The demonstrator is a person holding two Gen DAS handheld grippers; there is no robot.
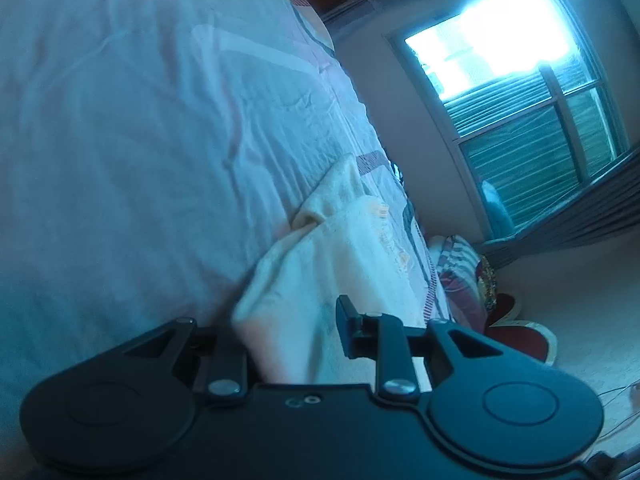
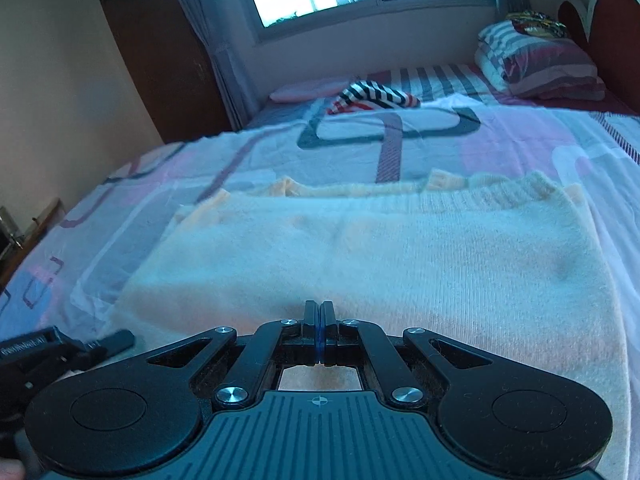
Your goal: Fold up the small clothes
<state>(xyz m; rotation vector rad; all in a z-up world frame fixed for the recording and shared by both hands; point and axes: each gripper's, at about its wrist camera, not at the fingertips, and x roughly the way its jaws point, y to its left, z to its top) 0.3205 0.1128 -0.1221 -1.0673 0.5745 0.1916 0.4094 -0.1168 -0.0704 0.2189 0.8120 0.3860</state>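
Cream knit fills the spread left hand-held gripper [image 1: 292,332], jaws apart around a raised fold; the right hand-held gripper [image 2: 319,332] is clenched empty. One sweater [image 2: 360,256] lies along the bed [image 2: 500,148] near edge: soft, light, best pinched at hem corners. One striped garment [image 2: 374,96] waits beyond.

Cream ribbed knit sweater [image 2: 360,256], soft fuzzy cloth, matt black plastic tongs [image 2: 319,332], smooth cotton bedsheet [image 2: 520,140]
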